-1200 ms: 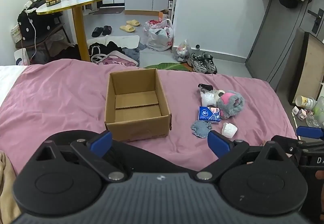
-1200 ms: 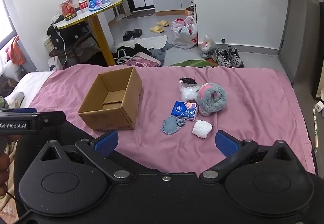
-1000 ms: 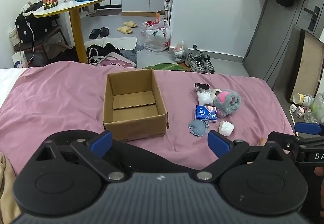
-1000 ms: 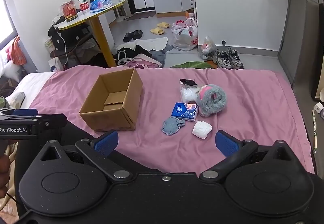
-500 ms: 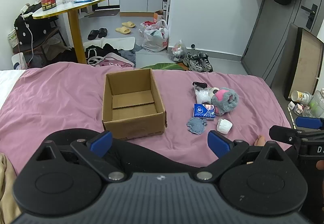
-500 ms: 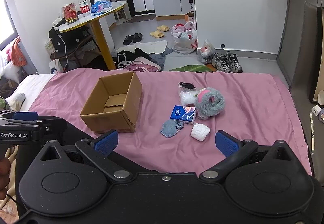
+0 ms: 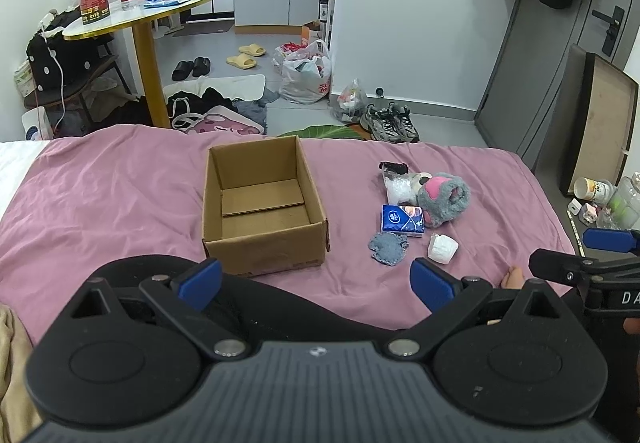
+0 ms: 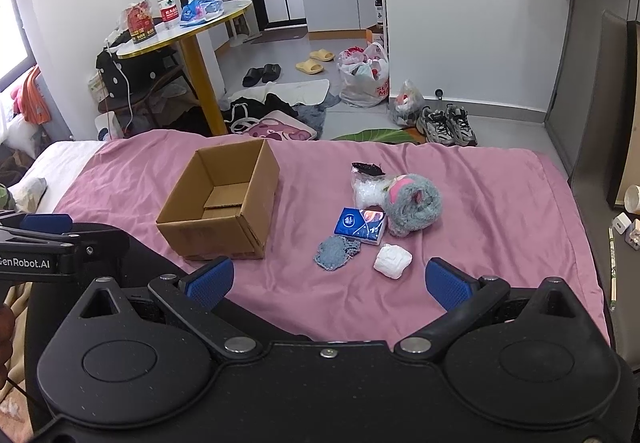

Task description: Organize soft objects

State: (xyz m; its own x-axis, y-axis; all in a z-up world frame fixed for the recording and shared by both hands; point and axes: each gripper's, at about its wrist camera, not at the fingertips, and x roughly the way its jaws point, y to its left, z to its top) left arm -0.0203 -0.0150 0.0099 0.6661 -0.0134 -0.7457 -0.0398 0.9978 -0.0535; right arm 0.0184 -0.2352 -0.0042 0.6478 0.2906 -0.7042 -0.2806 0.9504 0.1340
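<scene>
With both the left gripper (image 7: 316,277) and the right gripper (image 8: 327,281) spread wide and empty, we judge the grey plush toy (image 8: 414,209), lying right of the cardboard box (image 8: 218,209), light and squashy, best pinched at its bulky middle

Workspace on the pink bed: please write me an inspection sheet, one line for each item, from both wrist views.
Surface: pink bedsheet, wrinkled.
Job's things: open cardboard box, nothing seen inside; right of it, grey plush toy, blue tissue pack, grey knitted piece, white bundle, clear bag, all lying on the sheet.
Clutter: nothing seen on the sheet besides these.
Grippers: left claw open, holding nothing; right claw open, holding nothing.
Cables: white cable by the chair.
Surroundings: round table with a bottle, slippers, bags and sneakers on the floor.
</scene>
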